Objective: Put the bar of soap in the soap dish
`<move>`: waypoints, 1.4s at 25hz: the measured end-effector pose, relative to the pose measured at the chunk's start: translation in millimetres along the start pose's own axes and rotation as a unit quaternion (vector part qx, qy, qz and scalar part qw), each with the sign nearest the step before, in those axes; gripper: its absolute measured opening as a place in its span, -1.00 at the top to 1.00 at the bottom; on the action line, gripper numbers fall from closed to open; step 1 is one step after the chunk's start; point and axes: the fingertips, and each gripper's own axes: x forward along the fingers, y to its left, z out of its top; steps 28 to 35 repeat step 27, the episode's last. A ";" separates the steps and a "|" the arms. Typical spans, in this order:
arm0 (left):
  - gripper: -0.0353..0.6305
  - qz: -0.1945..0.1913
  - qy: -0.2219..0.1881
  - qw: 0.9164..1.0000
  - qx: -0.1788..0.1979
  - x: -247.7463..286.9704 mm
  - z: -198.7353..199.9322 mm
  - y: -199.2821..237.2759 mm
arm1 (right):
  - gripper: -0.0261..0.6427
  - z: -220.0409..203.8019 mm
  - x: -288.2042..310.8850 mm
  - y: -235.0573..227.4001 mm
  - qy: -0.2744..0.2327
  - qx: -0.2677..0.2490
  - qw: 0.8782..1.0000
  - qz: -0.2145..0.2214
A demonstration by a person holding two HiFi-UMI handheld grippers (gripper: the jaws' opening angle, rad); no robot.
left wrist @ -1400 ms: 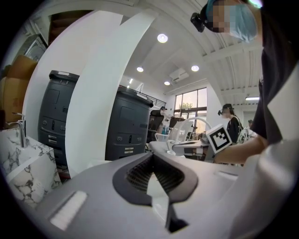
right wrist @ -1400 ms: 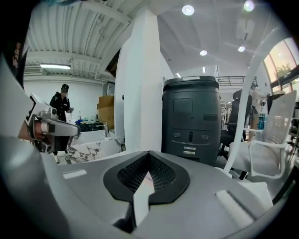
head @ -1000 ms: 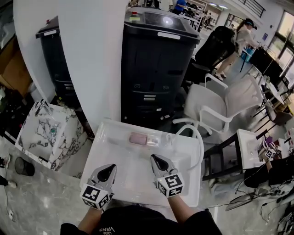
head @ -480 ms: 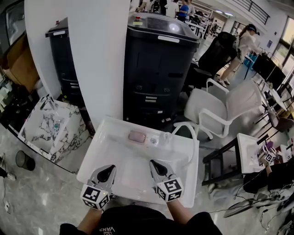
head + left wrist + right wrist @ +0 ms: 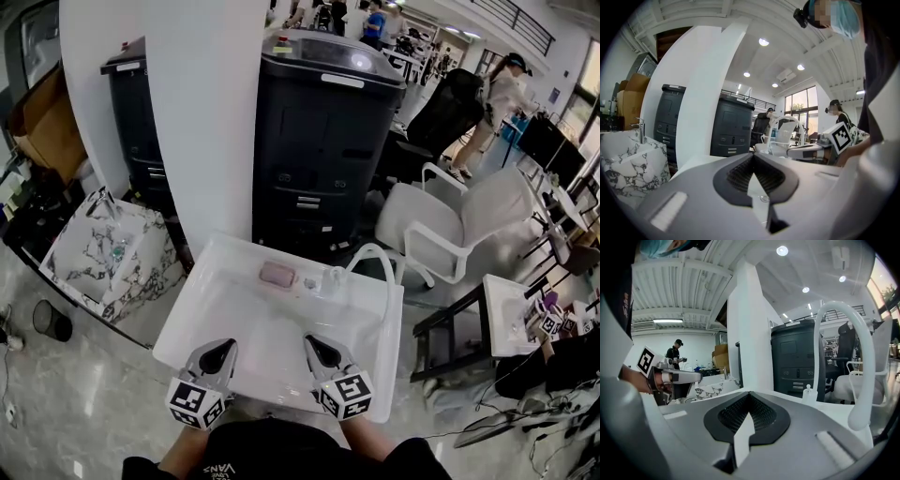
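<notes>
Since left gripper [image 5: 224,346] and right gripper [image 5: 310,341] hang over the basin's [image 5: 184,323] near edge, jaws pressed together on nothing, and the soap bar [image 5: 278,275] lies far, just left of a clear piece [image 5: 310,282] (dish? unclear), any grab needs jaws spread first.

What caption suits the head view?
Left claw and right claw, both shut, at a white sink's near edge; pink soap beyond.

The clear item [image 5: 310,281] beside the soap [image 5: 278,275] is too small to identify
</notes>
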 end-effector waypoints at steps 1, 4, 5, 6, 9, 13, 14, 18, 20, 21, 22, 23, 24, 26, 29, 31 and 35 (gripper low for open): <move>0.75 0.000 0.000 1.000 0.000 -0.6 -0.6 -1.9 | 0.91 -0.7 -1.8 0.5 -0.001 0.000 1.000 0.001; 0.75 0.002 -0.001 1.000 0.001 -3.2 -1.9 -6.7 | 0.91 -2.3 -6.3 0.7 -0.001 0.000 1.000 0.003; 0.75 0.003 0.000 1.000 0.001 -3.9 -2.1 -8.0 | 0.91 -2.3 -7.8 0.4 -0.001 -0.001 1.000 0.003; 0.75 0.003 0.000 1.000 0.002 -4.4 -2.5 -9.1 | 0.91 -2.2 -9.5 0.2 -0.001 -0.002 1.000 0.003; 0.75 0.006 0.001 1.000 0.000 -5.7 -4.8 -12.4 | 0.91 -4.2 -13.8 0.6 0.000 -0.001 1.000 0.006; 0.75 0.009 0.001 1.000 -0.001 -7.4 -7.8 -16.1 | 0.91 -9.9 -17.7 2.4 0.004 0.003 1.000 0.010; 0.75 0.010 0.001 1.000 -0.001 -8.2 -8.3 -16.5 | 0.91 -10.9 -18.4 2.8 0.004 0.004 1.000 0.011; 0.75 0.015 0.001 1.000 -0.004 -11.3 -10.9 -16.9 | 0.91 -13.9 -19.9 1.5 0.007 0.007 1.000 0.011; 0.76 0.017 0.001 1.000 -0.006 -12.2 -11.9 -16.8 | 0.91 -14.3 -20.3 0.7 0.007 0.007 1.000 0.011; 0.76 0.017 0.002 1.000 -0.007 -12.5 -12.4 -16.7 | 0.91 -14.4 -20.2 0.7 0.008 0.007 1.000 0.011; 0.75 0.018 0.002 1.000 -0.007 -12.8 -12.7 -16.7 | 0.91 -14.5 -20.1 0.8 0.008 0.007 1.000 0.010; 0.75 0.018 0.002 1.000 -0.008 -13.0 -12.9 -16.7 | 0.91 -14.6 -20.0 0.9 0.008 0.008 1.000 0.010; 0.76 0.018 0.002 1.000 -0.008 -13.1 -13.0 -17.0 | 0.91 -14.8 -20.1 1.0 0.009 0.009 1.000 0.010; 0.75 0.017 0.002 1.000 -0.008 -13.1 -13.0 -17.8 | 0.92 -15.0 -20.5 1.0 0.008 0.011 1.000 0.010; 0.76 0.017 0.002 1.000 -0.008 -13.1 -13.0 -18.2 | 0.92 -15.1 -20.7 0.9 0.008 0.011 1.000 0.010; 0.76 0.017 0.002 1.000 -0.008 -13.1 -13.0 -18.2 | 0.92 -15.1 -20.7 0.9 0.008 0.011 1.000 0.010; 0.76 0.017 0.002 1.000 -0.008 -13.1 -13.0 -18.2 | 0.92 -15.1 -20.7 0.9 0.008 0.011 1.000 0.010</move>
